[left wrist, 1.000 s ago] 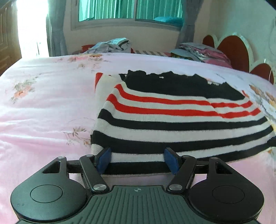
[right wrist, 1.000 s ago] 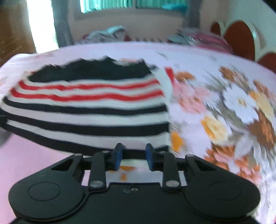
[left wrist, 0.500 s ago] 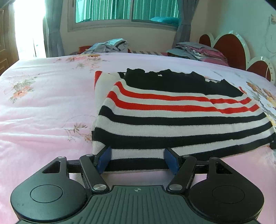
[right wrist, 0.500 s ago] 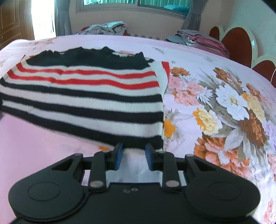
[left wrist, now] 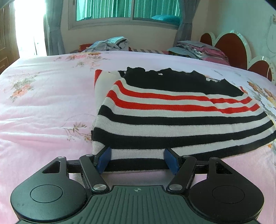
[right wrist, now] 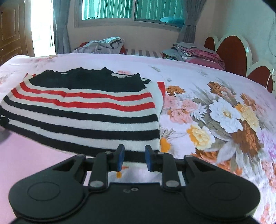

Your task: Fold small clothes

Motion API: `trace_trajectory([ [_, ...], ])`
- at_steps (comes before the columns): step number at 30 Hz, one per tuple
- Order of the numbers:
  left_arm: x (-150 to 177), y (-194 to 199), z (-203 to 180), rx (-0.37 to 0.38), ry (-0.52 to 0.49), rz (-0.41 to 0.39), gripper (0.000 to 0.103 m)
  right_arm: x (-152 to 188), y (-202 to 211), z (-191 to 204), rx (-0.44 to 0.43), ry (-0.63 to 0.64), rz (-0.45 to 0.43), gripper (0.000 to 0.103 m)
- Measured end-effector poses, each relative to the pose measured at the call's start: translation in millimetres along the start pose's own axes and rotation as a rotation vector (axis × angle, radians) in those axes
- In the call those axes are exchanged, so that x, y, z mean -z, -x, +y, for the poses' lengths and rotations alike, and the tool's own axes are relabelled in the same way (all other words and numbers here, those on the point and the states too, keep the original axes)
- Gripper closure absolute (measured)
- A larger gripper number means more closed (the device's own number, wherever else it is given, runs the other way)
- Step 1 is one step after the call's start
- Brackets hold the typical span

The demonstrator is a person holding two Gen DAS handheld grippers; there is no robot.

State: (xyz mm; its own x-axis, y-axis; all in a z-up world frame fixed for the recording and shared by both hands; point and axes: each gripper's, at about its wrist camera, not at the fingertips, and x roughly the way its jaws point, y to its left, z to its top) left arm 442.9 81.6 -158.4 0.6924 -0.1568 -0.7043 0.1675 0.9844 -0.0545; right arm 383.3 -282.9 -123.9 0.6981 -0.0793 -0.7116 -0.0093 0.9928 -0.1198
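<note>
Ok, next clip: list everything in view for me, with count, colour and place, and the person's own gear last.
sweater: one, black, white and red stripes, lying flat on the bed, near hem at both grippers
bedspread: one, pink with flower print, covers the bed
loose clothes: one heap, grey and pale blue, far edge of bed under the window
folded clothes: one stack, pink and grey, far right by the headboard
headboard: one, dark red scalloped panels with white trim, right
window: one, green-tinted, grey curtains at both sides, back wall
door: one, brown wood, far left
left hand-held gripper: black with blue pads, jaws wide around the hem
right hand-held gripper: black with blue pads, jaws narrow at the hem's right corner
</note>
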Motion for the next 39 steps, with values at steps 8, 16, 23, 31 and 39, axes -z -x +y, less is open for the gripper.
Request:
trace_trajectory([
  [8, -4, 1, 1, 0.008, -0.003, 0.022, 0.035, 6, -17, -5, 0.001, -0.016, 0.051, 0.078],
  [16, 17, 56, 4, -0.11, 0.146, -0.126, 0.004, 13, 23, -12, -0.046, -0.031, -0.029, 0.057],
  [23, 28, 34, 19, 0.078, 0.557, -0.077, 0.028, -3, 23, -2, -0.139, -0.07, -0.044, 0.086],
  [31, 34, 0, 16, 0.062, 0.682, -0.069, 0.028, -21, 9, 10, -0.167, -0.048, -0.035, 0.086],
  [39, 24, -13, 27, 0.073, 0.758, -0.109, 0.029, -47, -18, 22, -0.208, -0.073, -0.014, 0.094],
])
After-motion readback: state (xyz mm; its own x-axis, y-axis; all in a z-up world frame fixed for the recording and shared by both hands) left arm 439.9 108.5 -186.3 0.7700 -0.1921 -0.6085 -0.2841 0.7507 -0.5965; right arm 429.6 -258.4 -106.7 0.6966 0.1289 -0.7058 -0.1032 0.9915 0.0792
